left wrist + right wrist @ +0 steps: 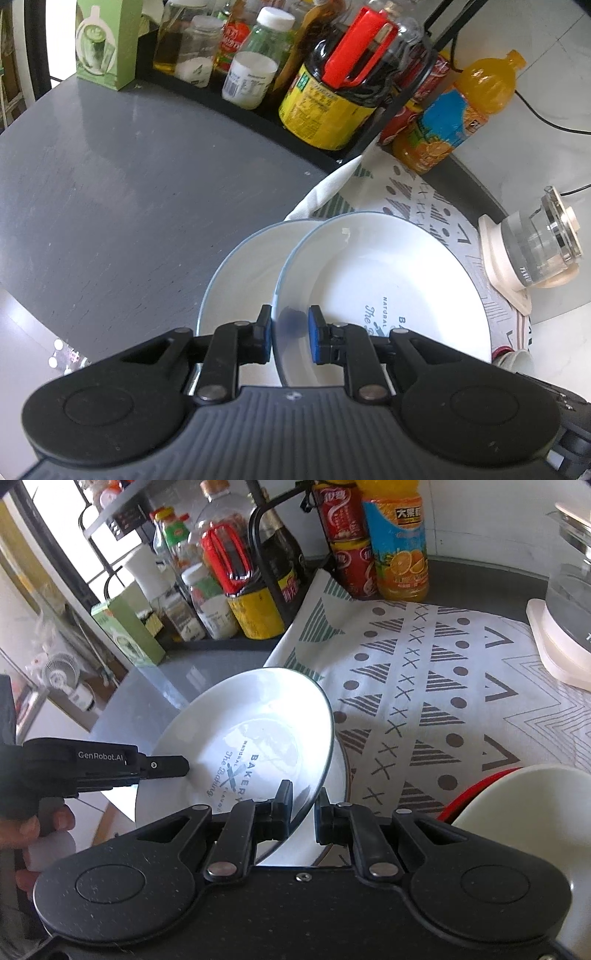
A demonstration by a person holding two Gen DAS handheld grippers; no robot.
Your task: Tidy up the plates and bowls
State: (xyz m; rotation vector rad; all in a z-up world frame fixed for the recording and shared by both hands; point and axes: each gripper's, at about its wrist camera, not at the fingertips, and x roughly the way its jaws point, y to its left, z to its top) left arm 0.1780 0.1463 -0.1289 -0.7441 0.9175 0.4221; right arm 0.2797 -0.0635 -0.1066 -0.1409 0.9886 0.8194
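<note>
My left gripper [290, 334] is clamped on the near rim of a white plate [388, 280], and my right gripper [303, 814] grasps the same plate's rim on its other side, so it hangs tilted between them. Just beneath lies a second white plate [240, 273], over the edge of the patterned cloth [443, 686]. Near right stands a cream bowl [535, 819]. Farther back, an orange juice bottle [461, 110] and a rack of bottles [332, 96].
</note>
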